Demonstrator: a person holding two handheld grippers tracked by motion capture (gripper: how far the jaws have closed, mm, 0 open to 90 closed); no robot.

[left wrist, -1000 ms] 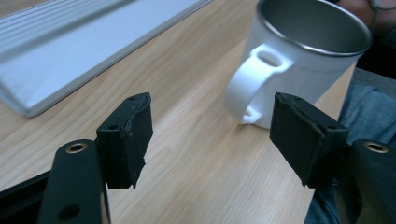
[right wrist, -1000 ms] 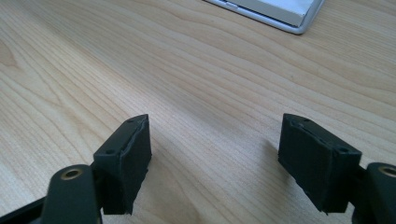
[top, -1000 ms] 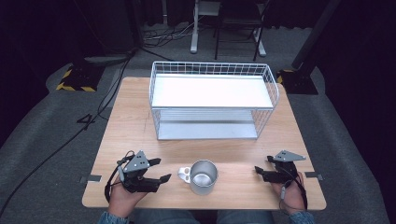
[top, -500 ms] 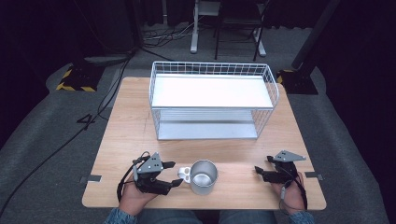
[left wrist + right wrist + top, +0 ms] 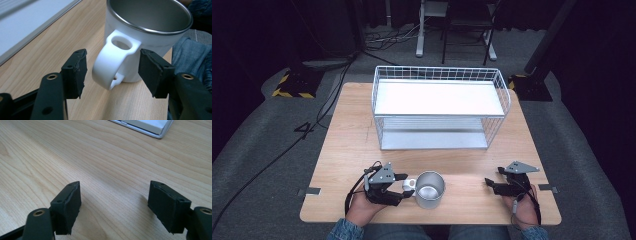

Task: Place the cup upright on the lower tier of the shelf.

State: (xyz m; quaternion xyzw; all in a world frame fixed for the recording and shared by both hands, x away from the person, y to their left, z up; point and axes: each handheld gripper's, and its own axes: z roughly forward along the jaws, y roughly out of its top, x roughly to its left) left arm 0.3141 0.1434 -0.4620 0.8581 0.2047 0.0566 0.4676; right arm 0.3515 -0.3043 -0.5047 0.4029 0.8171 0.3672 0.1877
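White mug handle sits between the spread jaws of the left gripper, untouched

The light wooden table (image 5: 347,145) carries a white wire two-tier basket shelf (image 5: 439,107) at its far half; near the front edge stands a white mug with a steel-coloured inside (image 5: 430,189), its white loop handle (image 5: 113,61) turned toward the left gripper (image 5: 403,183). That gripper's jaws are wide, one on each side of the handle with a gap on both sides. The right gripper (image 5: 490,184) rests well apart to the mug's right, jaws spread wide over bare wood, holding nothing
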